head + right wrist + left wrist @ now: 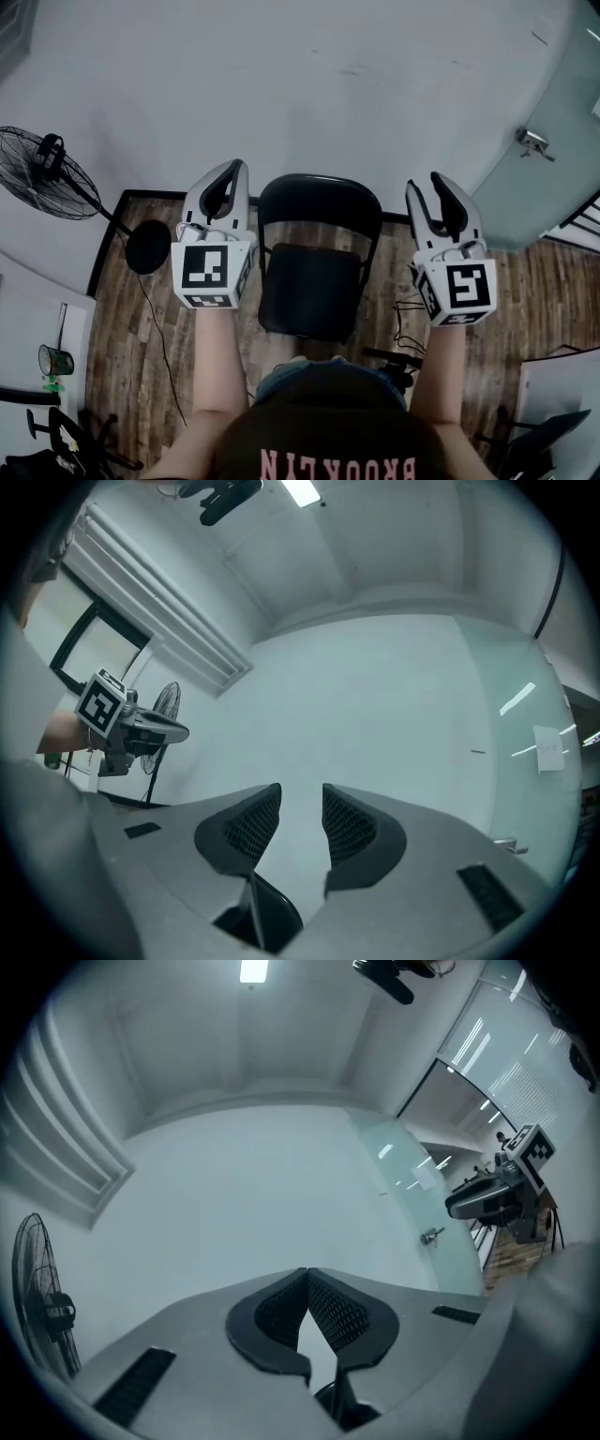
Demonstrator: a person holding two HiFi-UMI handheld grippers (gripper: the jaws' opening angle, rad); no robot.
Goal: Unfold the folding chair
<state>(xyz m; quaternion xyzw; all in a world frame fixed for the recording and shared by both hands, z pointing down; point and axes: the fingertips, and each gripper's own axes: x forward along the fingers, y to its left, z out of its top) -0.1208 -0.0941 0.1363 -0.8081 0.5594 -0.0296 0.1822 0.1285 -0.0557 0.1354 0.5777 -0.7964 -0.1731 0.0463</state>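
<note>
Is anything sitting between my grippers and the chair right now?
Nothing visible does. The chair stands open between the left gripper and the right gripper. Both are empty: left shut, right slightly open. The fan stands off to the left, apart from the chair.

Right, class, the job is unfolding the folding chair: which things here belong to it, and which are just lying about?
Belong to the job: folding chair, left gripper, right gripper.

Just lying about: standing fan, dark cup, door handle.
</note>
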